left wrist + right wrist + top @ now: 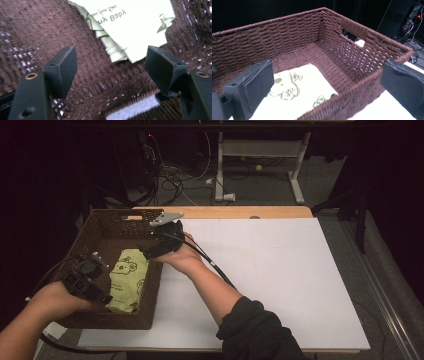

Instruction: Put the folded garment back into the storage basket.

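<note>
We note the folded green cloth [127, 279] lying flat on the floor of the brown woven basket [102, 222], toward its near right corner at the table's left edge. Left gripper [95, 292] hangs over the cloth's near end, jaws apart, holding nothing. Right gripper [157, 247] sits at the basket's right rim, jaws wide and empty. We judge the cloth released: it rests on its own.

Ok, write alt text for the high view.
A folded green cloth lies in a brown woven basket at the left of a white table. The left gripper and right gripper, both open, hover over it.
</note>
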The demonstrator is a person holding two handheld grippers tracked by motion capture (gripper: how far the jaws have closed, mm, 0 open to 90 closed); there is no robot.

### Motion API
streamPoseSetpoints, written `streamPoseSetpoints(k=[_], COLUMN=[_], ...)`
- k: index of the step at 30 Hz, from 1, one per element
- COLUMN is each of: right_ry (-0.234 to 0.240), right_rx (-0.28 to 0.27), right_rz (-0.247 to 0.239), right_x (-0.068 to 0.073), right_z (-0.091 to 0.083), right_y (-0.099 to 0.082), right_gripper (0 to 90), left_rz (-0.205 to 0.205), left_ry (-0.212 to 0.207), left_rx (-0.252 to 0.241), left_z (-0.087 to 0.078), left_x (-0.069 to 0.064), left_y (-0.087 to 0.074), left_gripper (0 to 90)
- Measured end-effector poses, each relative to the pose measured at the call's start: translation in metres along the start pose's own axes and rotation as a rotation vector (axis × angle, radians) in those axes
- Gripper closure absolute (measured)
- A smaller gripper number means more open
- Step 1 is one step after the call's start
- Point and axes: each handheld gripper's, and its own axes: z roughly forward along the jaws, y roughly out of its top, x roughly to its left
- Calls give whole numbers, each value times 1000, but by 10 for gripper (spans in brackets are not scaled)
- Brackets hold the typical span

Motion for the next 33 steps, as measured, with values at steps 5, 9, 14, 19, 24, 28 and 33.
streamPoseSetpoints(k=[5,9,14,19,24,28,33], right_ry=[0,-8,-28,-46,-64,-81,-102], right_rx=[-13,-14,-14,1,5,15,13], right_rz=[-10,-10,-7,-5,-8,-4,-5], right_x=[-2,-4,-7,-9,-10,-12,-15], right_z=[-12,-23,-39,-53,-67,-81,-96], right_y=[-9,-20,-39,-57,-75,-87,-97], right_gripper=[6,7,6,6,6,6,6], left_rz=[5,22,20,7,-1,3,11], left_ry=[-14,5,19,19,0,3,1], left_rx=[12,37,49,60,79,82,84], left_z=[9,11,13,12,11,6,-1], left_x=[-1,-6,-10,-14,-17,-23,-31], left_y=[3,6,10,14,20,25,32], left_gripper=[246,206,131,49,0,0,0])
